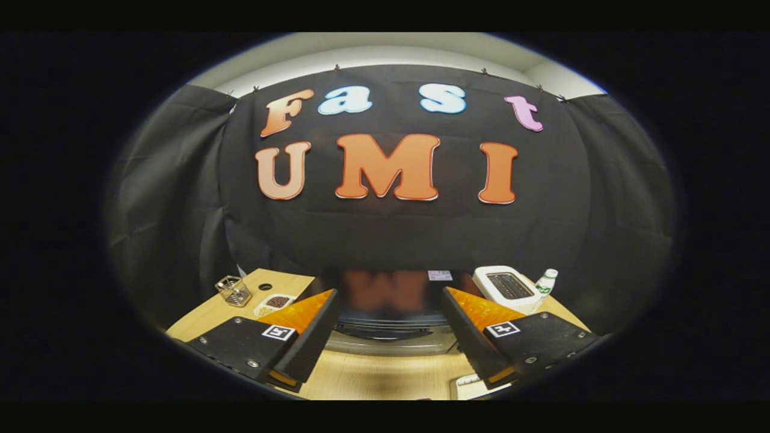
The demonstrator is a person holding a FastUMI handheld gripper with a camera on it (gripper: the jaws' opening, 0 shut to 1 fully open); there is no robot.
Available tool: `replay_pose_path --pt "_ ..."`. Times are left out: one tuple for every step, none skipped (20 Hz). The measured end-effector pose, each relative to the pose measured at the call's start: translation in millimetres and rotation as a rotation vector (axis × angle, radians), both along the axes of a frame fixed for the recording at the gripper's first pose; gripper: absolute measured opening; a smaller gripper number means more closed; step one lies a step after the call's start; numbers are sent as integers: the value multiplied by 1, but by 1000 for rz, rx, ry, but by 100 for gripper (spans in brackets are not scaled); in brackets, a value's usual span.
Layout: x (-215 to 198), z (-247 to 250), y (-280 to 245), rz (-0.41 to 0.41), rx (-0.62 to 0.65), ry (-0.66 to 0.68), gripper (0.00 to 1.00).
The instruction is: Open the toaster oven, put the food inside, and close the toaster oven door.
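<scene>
While the door looks closed, treat every step as still ahead of you.
Toaster oven [391, 313]: just beyond your fingers, centred on the wooden table [373, 376] — door apparently not yet opened.
Food: possibly the small dish [275, 304] at far left — too small to tell.
Gripper [390, 328]: fingers spread wide, grasping nothing, touching nothing.

Dim booth, lit from overhead; fisheye bends the edges, which fall dark; glossy toaster oven [388, 297] top mirrors the wall.

The gripper [390, 300] has screwed plates bearing square black-and-white markers; jaws spread wide.
</scene>
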State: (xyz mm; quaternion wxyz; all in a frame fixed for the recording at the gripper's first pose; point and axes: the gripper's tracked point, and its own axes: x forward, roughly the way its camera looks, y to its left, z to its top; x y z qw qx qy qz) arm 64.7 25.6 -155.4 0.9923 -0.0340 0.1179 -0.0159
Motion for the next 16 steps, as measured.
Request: replay_pose_path --pt "2 -10 0 -5 -3 20 99" --pt "5 -19 -1 -15 -4 41 99" --pt "8 -28 -1 -20 -2 64 99" --pt "11 -37 0 -25 2 85 99" --pt "13 -44 1 -27 9 102 99" --pt "17 -50 2 -30 17 116 99" --pt "20 -57 3 -32 24 131 99" --pt "24 -63 4 -34 26 148 99" --pt "27 -68 5 -33 23 160 99" --pt "28 -71 5 -33 18 165 99" --pt "30 -75 4 -34 16 171 99" --pt "31 -78 4 -33 19 178 99" --pt "33 -81 6 -33 25 186 99" --pt "34 -83 6 -34 32 193 99" --pt "34 -86 7 -33 37 201 99" --pt "34 -89 9 -31 40 210 99"
